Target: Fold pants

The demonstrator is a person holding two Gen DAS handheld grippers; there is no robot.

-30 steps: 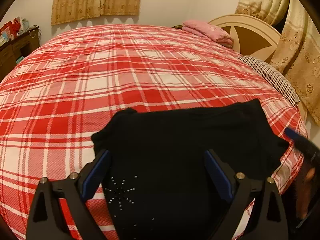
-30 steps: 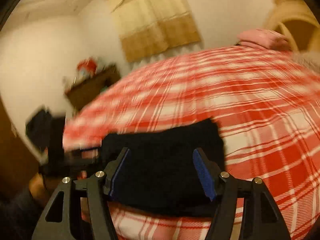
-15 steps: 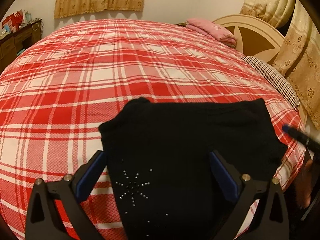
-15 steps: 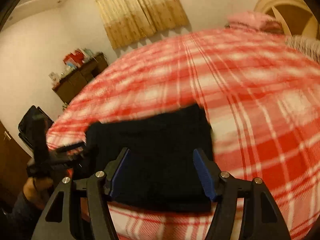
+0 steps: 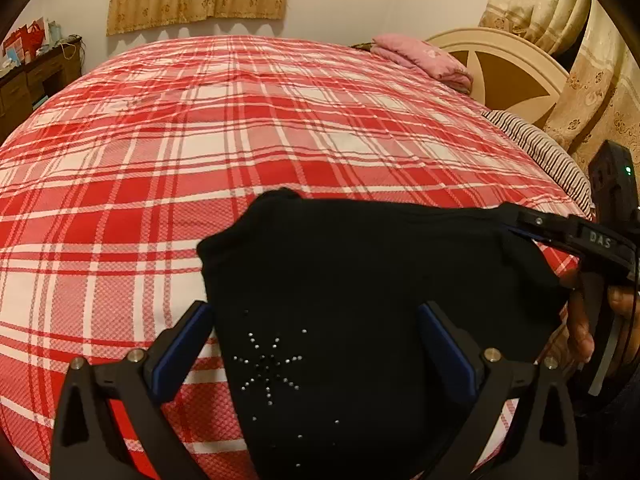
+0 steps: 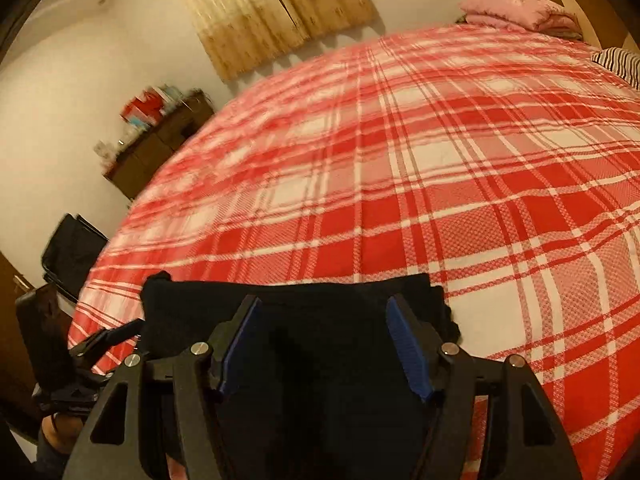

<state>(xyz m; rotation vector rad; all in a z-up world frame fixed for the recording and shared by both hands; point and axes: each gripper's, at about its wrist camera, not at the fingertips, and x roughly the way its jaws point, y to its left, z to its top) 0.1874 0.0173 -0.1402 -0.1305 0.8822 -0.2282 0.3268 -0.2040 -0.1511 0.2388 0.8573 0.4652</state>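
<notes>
Your black pants (image 5: pixel 360 300) lie folded into a compact block at the plaid bed's (image 5: pixel 240 140) near edge, around 6 o'clock; both your left gripper (image 5: pixel 316 344) and right gripper (image 6: pixel 324 344) gape wide, holding nothing, so little seems left

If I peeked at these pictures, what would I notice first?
A big bed with a red and white checked cover fills the view. Near its front edge lie folded black pants with a sparkly stud star, between the open left gripper. A pink blanket sits by the headboard.
</notes>
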